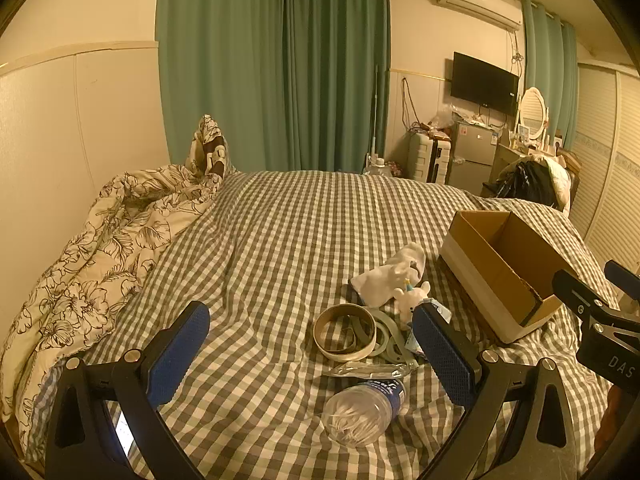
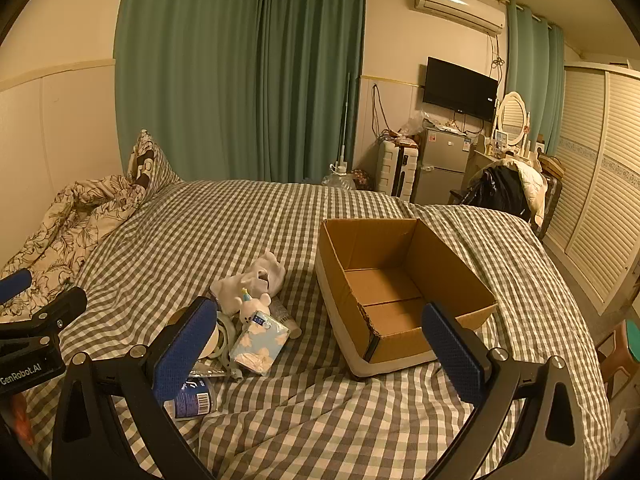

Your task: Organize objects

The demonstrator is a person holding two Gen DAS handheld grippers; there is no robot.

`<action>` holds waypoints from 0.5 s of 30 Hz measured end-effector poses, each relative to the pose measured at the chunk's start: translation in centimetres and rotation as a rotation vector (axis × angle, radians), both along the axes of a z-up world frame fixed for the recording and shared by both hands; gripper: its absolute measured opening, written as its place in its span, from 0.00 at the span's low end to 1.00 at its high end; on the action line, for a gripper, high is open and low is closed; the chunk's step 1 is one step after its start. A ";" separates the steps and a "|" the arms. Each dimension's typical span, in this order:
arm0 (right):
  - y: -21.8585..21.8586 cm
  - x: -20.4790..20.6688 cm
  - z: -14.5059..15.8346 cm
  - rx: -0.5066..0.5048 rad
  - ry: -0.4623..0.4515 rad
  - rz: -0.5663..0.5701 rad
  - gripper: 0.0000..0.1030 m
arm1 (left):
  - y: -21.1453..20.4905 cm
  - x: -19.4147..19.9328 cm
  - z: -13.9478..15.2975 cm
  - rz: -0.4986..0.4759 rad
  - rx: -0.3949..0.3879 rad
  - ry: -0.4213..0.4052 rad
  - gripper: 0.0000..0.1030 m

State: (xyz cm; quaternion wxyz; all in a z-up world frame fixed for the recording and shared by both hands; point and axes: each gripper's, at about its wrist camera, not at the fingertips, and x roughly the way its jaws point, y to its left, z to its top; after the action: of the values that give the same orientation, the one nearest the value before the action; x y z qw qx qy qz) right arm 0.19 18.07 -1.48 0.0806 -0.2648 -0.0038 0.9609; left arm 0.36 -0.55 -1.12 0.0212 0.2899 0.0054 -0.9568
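An open, empty cardboard box (image 2: pixel 394 280) stands on the checked bed, also in the left wrist view (image 1: pixel 504 268). Left of it lies a pile: a white cloth (image 1: pixel 394 274), a small white plush toy (image 1: pixel 412 300), a tape roll (image 1: pixel 345 332), a grey-green plastic piece (image 1: pixel 390 338), a clear plastic bottle (image 1: pixel 366 410), and a blue-and-white tissue pack (image 2: pixel 262 340). My left gripper (image 1: pixel 312 354) is open and empty, low over the pile. My right gripper (image 2: pixel 320 354) is open and empty, just in front of the box, with the pile at its left finger.
A crumpled floral quilt (image 1: pixel 100 256) lies along the bed's left side by the wall. Green curtains (image 1: pixel 276 64) hang behind the bed. A fridge (image 2: pixel 440 168), a suitcase, a chair with clothes (image 2: pixel 508 188) and a louvred wardrobe (image 2: pixel 592 200) stand to the right.
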 end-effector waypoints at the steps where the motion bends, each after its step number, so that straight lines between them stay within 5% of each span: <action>1: 0.0 0.0 0.0 0.000 -0.001 0.000 1.00 | 0.0 0.0 0.0 0.000 0.000 -0.001 1.00; 15: 0.1 0.0 -0.2 -0.001 -0.005 -0.006 1.00 | 0.1 0.1 -0.1 -0.003 0.000 -0.002 1.00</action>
State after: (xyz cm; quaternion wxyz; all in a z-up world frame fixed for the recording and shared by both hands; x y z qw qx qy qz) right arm 0.17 18.19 -1.66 0.0835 -0.2675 -0.0028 0.9599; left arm 0.42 -0.43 -1.18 0.0197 0.2909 0.0049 -0.9565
